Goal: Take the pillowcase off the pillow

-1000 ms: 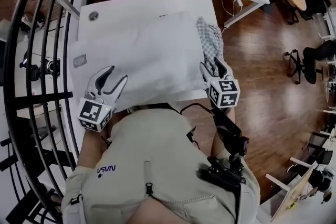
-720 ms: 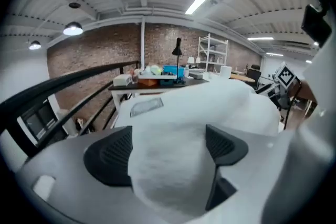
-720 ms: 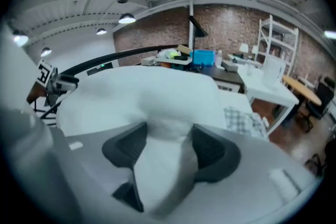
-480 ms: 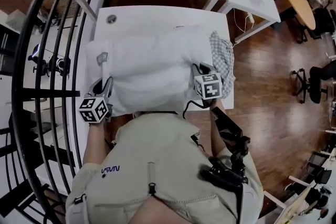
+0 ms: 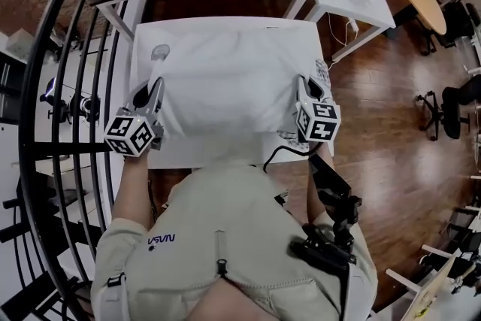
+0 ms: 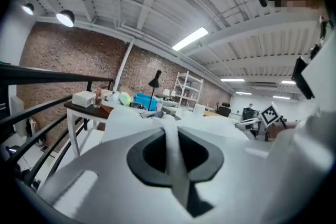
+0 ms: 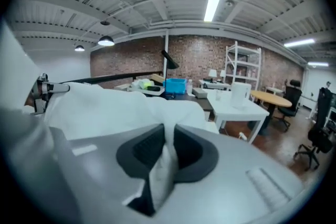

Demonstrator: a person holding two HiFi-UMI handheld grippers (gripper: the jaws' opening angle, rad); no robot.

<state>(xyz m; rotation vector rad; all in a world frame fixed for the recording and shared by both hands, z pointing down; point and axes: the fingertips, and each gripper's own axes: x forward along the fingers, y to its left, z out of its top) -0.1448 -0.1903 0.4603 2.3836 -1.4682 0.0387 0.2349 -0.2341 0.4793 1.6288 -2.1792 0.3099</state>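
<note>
Left gripper is pinching the pillowcase at its left edge, and the right gripper is closing on the right edge. Looks like the case is still covering the pillow, lying across the table, so basically all the pulling is left.

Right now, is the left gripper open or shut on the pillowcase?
Shut on the pillowcase. In its own view, the left gripper has a strip of the white fabric pinched between its closed jaws.
</note>
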